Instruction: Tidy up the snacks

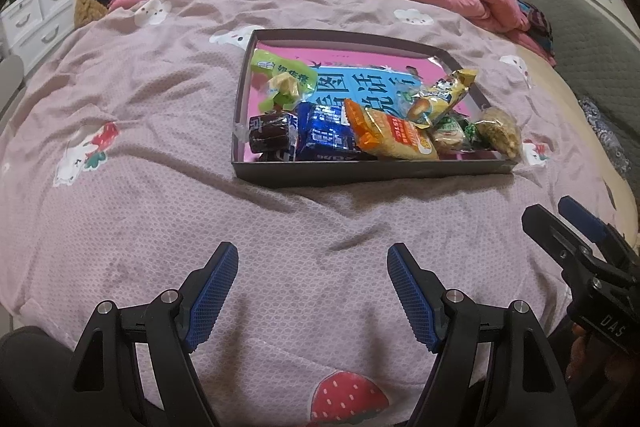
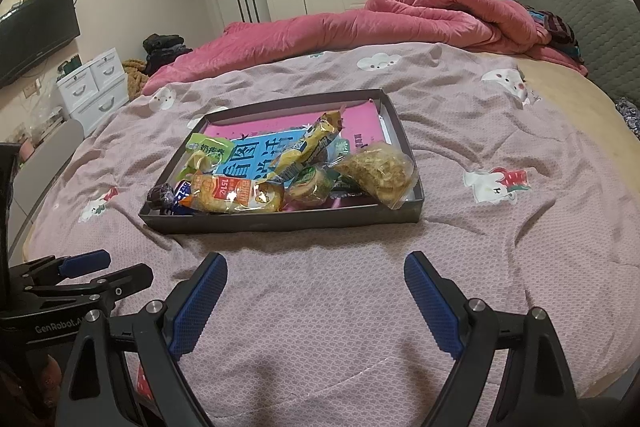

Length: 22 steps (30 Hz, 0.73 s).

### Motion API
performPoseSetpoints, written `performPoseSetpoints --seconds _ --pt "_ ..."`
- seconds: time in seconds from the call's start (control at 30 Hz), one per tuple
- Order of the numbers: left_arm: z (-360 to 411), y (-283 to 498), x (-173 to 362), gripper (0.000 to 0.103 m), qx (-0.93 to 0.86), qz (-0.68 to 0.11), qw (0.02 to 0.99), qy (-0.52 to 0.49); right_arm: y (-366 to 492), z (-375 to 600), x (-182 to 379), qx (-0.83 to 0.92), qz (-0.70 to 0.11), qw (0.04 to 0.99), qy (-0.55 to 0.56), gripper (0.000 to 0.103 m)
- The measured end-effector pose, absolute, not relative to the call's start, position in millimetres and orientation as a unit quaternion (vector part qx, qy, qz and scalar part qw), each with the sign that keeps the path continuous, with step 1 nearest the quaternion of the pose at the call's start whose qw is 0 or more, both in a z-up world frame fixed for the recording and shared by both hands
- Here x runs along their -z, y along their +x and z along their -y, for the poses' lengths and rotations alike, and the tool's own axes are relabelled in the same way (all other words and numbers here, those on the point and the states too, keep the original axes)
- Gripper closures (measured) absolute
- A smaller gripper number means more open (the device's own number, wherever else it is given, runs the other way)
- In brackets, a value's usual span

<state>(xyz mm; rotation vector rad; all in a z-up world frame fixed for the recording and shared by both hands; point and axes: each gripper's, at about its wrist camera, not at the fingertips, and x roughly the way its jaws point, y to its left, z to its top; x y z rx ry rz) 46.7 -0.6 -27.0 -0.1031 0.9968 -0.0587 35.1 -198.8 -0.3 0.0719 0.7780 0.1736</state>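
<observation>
In the left wrist view, one shallow dark tray (image 1: pixel 372 177) lay on the pink bedsheet (image 1: pixel 140 147), lined with a pink and blue book cover (image 1: pixel 360 83). Seven snacks were inside it: one green packet (image 1: pixel 280 77) at the tray's far left, one dark brown sweet (image 1: pixel 269 135) in its near left corner, one blue wrapper (image 1: pixel 326 137) just right of that, one orange packet (image 1: pixel 394 137) across the tray's near middle, one yellow packet (image 1: pixel 444 95) behind it, one green-wrapped cake (image 1: pixel 452 135), and one clear bag of pale crisps (image 1: pixel 500 135) in the near right corner, overhanging the rim. The left gripper (image 1: pixel 312 291) was spread wide, holding nothing, well short of the tray's near wall. The right gripper (image 1: pixel 572 227) showed at the right edge; its jaws could not be judged here.

In the right wrist view, the same tray (image 2: pixel 288 221) held the snacks heaped along its near side. The right gripper (image 2: pixel 316 301) was also spread wide and empty, near the tray's front wall. The left gripper (image 2: pixel 108 267) sat left of the tray.
</observation>
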Motion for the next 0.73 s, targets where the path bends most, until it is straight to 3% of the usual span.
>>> performPoseSetpoints --seconds 0.67,0.73 --pt "-20 64 36 0.024 0.009 -0.474 0.879 -0.057 55 213 8 -0.069 -0.376 0.922 0.064 0.012" --pt "-29 67 32 0.024 0.005 -0.463 0.884 -0.065 60 225 2 -0.059 -0.36 0.928 0.079 0.008"
